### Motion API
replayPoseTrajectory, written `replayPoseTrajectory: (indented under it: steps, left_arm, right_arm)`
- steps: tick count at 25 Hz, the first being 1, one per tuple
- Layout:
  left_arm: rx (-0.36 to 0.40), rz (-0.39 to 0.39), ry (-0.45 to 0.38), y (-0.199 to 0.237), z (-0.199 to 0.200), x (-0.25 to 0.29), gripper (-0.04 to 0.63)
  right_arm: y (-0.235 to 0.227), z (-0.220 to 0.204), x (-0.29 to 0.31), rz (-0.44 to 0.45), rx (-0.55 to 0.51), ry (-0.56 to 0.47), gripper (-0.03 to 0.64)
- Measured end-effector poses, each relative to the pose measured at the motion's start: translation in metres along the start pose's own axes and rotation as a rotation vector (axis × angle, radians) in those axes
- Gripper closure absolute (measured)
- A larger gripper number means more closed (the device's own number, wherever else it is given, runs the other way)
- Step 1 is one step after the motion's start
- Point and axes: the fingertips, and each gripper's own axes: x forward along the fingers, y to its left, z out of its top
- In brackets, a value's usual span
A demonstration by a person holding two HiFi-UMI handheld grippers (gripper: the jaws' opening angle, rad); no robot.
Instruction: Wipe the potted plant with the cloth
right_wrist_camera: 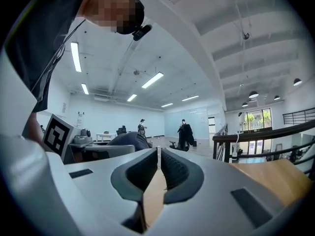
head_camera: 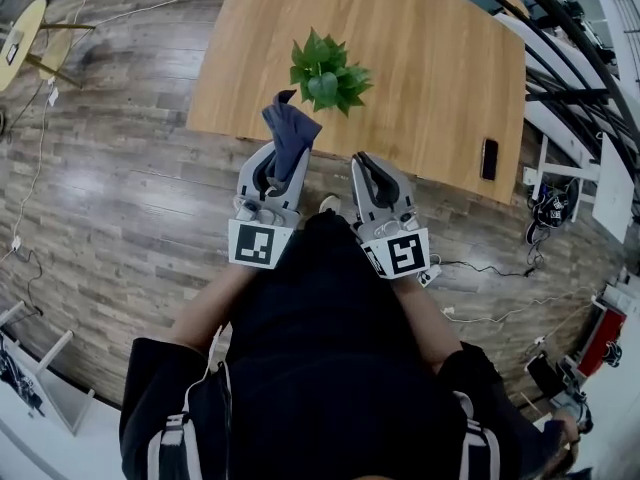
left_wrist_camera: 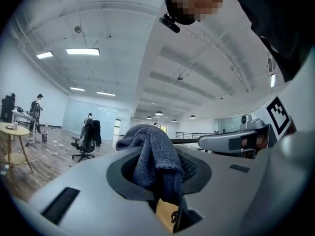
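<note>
A small green potted plant [head_camera: 328,71] stands near the front edge of the wooden table [head_camera: 430,58]. My left gripper [head_camera: 280,160] is shut on a dark blue-grey cloth [head_camera: 290,128], which sticks up from the jaws just short of the plant. In the left gripper view the cloth [left_wrist_camera: 152,159] bulges out between the pads. To its right, my right gripper [head_camera: 368,171] is shut with nothing in it, and its tips are at the table's edge. The right gripper view shows its dark pads [right_wrist_camera: 172,171] closed together and the wooden tabletop [right_wrist_camera: 266,178] on the right.
A black phone [head_camera: 489,158] lies at the table's right front corner. A round side table [head_camera: 20,33] stands on the wood floor at far left. Railings and cables run along the right. Office chairs [left_wrist_camera: 87,141] and people stand far off in the room.
</note>
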Motion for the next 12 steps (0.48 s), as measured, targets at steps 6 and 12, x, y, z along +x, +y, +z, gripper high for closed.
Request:
replayPoseTrajectory:
  steps: [6, 12]
  left_arm:
    - [0.038, 0.023, 0.001, -0.036, 0.011, 0.017, 0.483]
    - [0.064, 0.047, -0.023, -0.028, 0.028, 0.010, 0.483]
  right_arm:
    - [-0.025, 0.016, -0.011, -0.035, 0.024, -0.037, 0.594]
    - [-0.029, 0.030, -0.018, -0.093, -0.044, -0.082, 0.597]
